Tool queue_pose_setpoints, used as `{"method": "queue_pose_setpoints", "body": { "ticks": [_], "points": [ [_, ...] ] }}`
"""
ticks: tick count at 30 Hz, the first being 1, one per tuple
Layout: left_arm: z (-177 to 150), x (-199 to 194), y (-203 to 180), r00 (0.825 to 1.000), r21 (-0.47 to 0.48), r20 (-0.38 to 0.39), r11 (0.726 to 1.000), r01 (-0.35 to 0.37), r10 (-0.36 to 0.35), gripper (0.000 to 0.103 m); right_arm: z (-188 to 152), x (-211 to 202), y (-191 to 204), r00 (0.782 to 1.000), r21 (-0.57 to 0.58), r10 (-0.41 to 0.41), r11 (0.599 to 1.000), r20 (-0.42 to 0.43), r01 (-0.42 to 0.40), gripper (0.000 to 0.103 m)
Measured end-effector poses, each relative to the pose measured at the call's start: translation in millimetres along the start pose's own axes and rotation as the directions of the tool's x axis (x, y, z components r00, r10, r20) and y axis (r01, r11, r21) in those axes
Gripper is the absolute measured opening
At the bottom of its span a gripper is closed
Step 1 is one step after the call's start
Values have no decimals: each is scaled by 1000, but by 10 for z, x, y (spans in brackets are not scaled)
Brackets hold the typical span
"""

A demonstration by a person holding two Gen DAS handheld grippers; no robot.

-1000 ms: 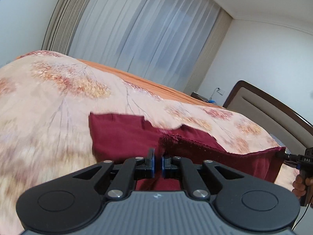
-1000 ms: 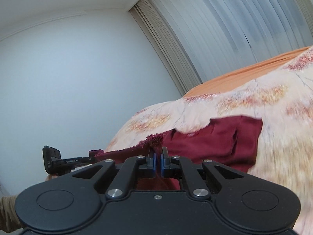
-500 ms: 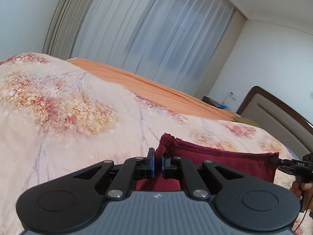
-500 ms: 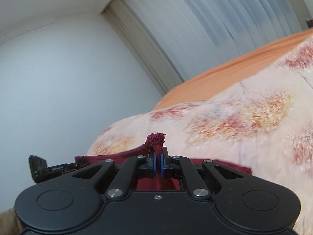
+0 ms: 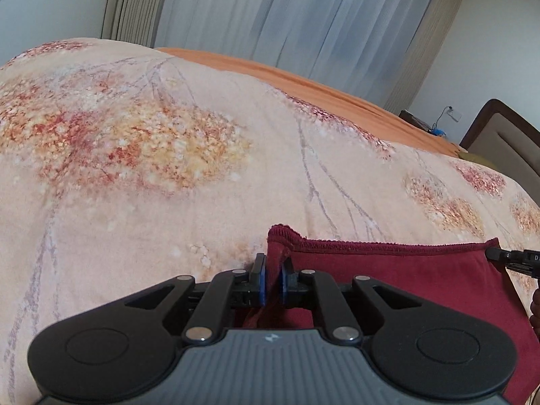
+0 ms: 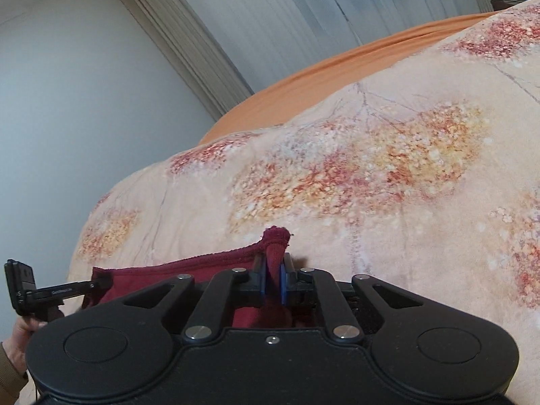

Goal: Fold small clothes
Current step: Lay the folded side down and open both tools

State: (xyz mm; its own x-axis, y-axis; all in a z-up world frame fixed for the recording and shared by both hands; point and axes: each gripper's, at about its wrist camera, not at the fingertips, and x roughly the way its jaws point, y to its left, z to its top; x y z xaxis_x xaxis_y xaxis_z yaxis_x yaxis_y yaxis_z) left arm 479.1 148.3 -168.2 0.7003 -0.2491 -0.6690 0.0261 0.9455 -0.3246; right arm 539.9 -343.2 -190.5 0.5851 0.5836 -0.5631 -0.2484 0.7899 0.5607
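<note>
Maroon knit fills the bottom of both views: we pinch a small maroon garment [image 5: 388, 270] at its two top corners, its hemmed edge stretched between us over the floral bedspread [image 5: 168, 168]. Our left gripper [image 5: 271, 281] clamps the corner at its 12 o'clock, though a sliver of gap shows beside the cloth; those jaws have just been easing apart. Our right gripper [image 6: 273, 283] has its blue pads on a bunched corner, jaws likewise just loosening. Only the left view gives us the headboard [image 5: 506, 135] at 2 o'clock; only the right shows a sleeve [image 6: 8, 371] at 8. A second ago the cloth hung higher with more of it spread behind; now it sits low on the bed. Curtains [image 5: 303, 17] hang beyond an orange sheet [image 5: 320, 84].
</note>
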Motion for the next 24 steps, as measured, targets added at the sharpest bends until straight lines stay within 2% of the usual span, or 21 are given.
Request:
{"method": "queue_pose_setpoints", "body": {
  "ticks": [1, 2, 6, 8, 12, 15, 18, 19, 20, 21, 22, 23, 24],
  "points": [
    [6, -13, 0, 1000, 5, 1, 1000, 1, -1, 10, 0, -10, -4, 1000, 1, -4, 1000, 4, 4, 14],
    [14, -51, -3, 1000, 8, 5, 1000, 0, 0, 13, 11, -26, 0, 1000, -3, -21, 1000, 12, 21, 23],
    [42, -209, 113, 998, -40, 54, 999, -15, 18, 43, 34, -172, -39, 996, 2, -58, 998, 60, 58, 23],
    [57, -296, 199, 996, -80, 83, 997, -3, 10, 43, 47, -267, -15, 995, 0, -56, 998, 81, 56, 24],
    [70, -437, 337, 987, -165, 156, 986, 0, 26, 49, 59, -404, 201, 995, -51, 22, 999, 101, -17, 25],
    [90, -437, 421, 988, -221, 151, 975, 10, 25, 54, 69, -349, 370, 994, -79, 71, 995, 79, -65, 30],
    [73, -446, 355, 986, -189, 155, 977, 95, -66, 54, 55, -207, 394, 989, -28, 145, 989, 31, -144, 37],
    [59, -415, 308, 988, -166, 122, 980, 110, -90, 54, 37, -145, 391, 992, -29, 124, 992, 9, -124, 39],
    [25, -386, 243, 994, -128, 78, 988, 83, -73, 54, 7, -91, 400, 999, -57, 53, 997, -7, -53, 38],
    [-19, -360, 178, 999, -80, 46, 997, 2, 2, 54, -36, -50, 426, 998, -116, -60, 992, -13, 58, 32],
    [-70, -358, 121, 995, -27, 30, 995, -96, 96, 54, -87, -42, 451, 991, -166, -131, 978, -8, 128, 18],
    [-123, -394, 92, 989, 12, 33, 989, -145, 145, 54, -128, -91, 467, 990, -181, -143, 973, 6, 142, 20],
    [-175, -470, 84, 989, 22, 40, 989, -143, 142, 54, -172, -195, 478, 991, -172, -128, 976, 27, 131, 24]
  ]
}}
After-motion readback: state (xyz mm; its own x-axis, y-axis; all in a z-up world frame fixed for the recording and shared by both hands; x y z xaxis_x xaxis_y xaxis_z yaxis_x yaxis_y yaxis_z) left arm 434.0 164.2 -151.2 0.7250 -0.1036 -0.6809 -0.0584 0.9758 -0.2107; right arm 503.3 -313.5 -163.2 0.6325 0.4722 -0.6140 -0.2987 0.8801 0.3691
